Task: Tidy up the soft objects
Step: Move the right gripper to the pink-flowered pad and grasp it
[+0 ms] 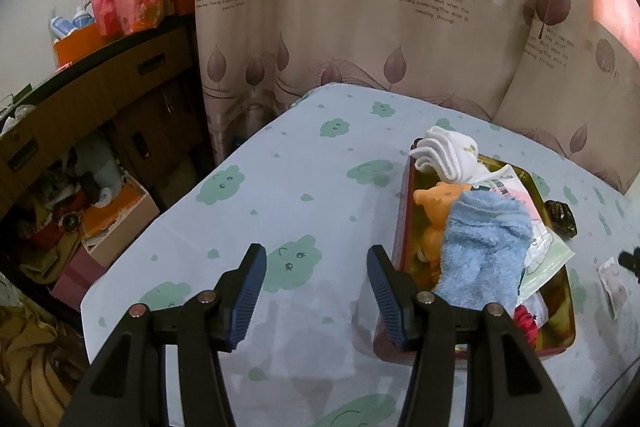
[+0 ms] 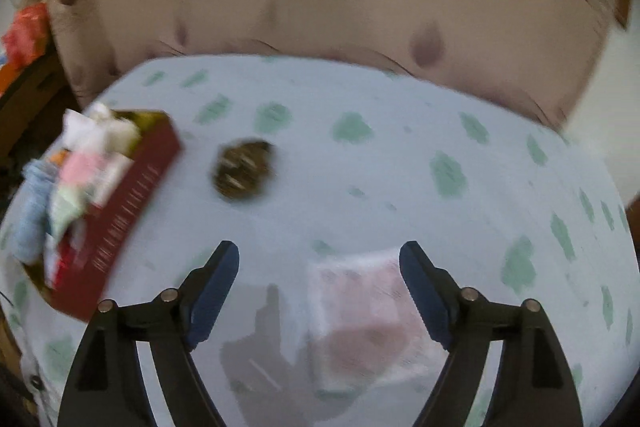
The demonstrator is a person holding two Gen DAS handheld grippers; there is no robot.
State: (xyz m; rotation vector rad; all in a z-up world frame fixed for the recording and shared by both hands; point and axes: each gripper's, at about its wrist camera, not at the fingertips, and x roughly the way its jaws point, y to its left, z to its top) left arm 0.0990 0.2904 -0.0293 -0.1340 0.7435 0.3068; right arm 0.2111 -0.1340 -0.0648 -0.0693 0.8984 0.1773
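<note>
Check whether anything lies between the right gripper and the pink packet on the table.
Nothing visible does. The right gripper is open over the pink packet, which lies flat on the tablecloth below the jaws. The dark lump and the red box sit farther off, toward the left of the view.

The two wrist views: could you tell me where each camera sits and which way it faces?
Left wrist: on the left hand-held gripper, angled down at the table and box; open fingers show.
Right wrist: on the right hand-held gripper, angled down over a packet; open fingers show.
Shared: table, box, curtain.
</note>
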